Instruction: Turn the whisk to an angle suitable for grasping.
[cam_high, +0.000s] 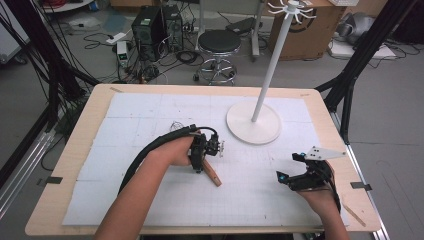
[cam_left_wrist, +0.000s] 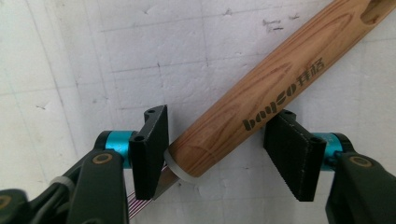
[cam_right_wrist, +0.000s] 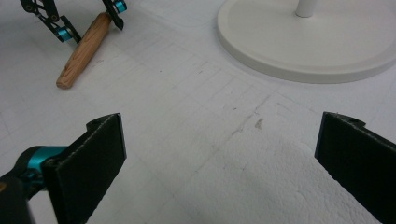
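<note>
A wooden handle (cam_left_wrist: 261, 88) with a dark printed logo lies slanted on the white gridded mat (cam_high: 150, 125). It has a hanging hole at its far end and a grey metal collar (cam_left_wrist: 180, 171) at its near end. My left gripper (cam_left_wrist: 219, 121) is open and straddles the handle close to the collar, with the left pad (cam_left_wrist: 156, 149) touching it and the right pad a little apart. In the high view, that gripper (cam_high: 201, 162) points down over the handle (cam_high: 215, 176) at mid-table. My right gripper (cam_high: 289, 167) is open over bare mat at the right, with nothing between its pads (cam_right_wrist: 91, 158).
A white stand with a round base (cam_high: 253, 131) and a tall pole (cam_high: 272, 60) stands on the far right of the mat. The right gripper view also shows the base (cam_right_wrist: 327, 46), the handle (cam_right_wrist: 81, 53) and the left gripper (cam_right_wrist: 91, 21). A stool (cam_high: 219, 47) and cables lie beyond the table.
</note>
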